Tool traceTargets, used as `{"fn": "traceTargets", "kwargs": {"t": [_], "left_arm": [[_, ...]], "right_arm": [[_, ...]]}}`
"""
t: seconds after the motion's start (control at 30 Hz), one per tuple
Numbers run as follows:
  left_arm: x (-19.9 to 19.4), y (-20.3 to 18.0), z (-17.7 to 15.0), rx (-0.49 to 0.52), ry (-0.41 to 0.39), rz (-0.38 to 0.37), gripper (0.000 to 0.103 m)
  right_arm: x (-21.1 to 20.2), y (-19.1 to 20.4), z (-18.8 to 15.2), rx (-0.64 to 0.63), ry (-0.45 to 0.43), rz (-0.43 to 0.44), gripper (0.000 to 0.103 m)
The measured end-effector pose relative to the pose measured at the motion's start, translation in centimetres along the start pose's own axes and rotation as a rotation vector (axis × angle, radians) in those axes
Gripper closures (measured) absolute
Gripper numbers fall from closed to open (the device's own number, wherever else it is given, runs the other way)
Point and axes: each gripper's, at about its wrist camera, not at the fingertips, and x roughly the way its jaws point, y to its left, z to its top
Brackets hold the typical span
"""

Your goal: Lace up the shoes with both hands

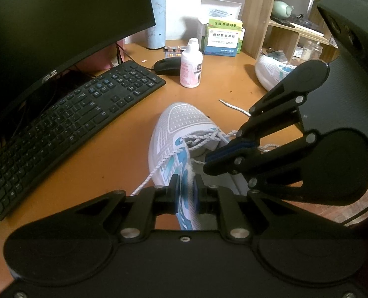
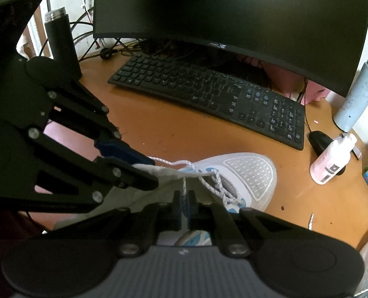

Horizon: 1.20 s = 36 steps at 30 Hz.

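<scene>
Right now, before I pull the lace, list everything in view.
sneaker: one, white-blue, desk centre
second sneaker: one, white, by the shelf
lace: white speckled, partly threaded
keyboard: one, black
monitor: one, black
mouse: one, black
flask: one, pale blue
dark flask: one, black
bottle: one, white-pink
medicine boxes: stacked
left claw: shut on the sneaker's side
right claw: shut on lace

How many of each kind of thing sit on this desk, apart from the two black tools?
Shoes: 2, one held by both jaws, another farther off
Flasks: 2, light blue and black
Keyboard: 1
Mouse: 1
Monitor: 1
Pink bottle: 1
Total: 8
</scene>
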Motion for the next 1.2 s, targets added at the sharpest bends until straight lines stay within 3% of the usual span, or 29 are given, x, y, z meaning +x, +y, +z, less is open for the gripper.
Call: {"fn": "traceTargets", "kwargs": {"t": [0.67, 0.93, 1.07, 1.2], "left_arm": [[0.0, 0.1, 0.0, -0.002, 0.012, -0.012, 0.092], [-2.4, 0.8, 1.0, -0.029, -0.013, -0.044, 0.092], [-2.7, 1.8, 1.6, -0.089, -0.059, -0.014, 0.092], [-1.0, 3.4, 1.7, -0.2, -0.055, -0.032, 0.092]], "right_arm": [[0.9, -0.6, 0.0, 0.059, -0.055, 0.008, 0.099], [1.1, -0.7, -0.1, 0.075, -0.083, 0.02, 0.098], [1.2, -0.8, -0.2, 0.085, -0.086, 0.019, 0.098], [1.2, -0.6, -0.2, 0.086, -0.089, 0.013, 0.098]]}}
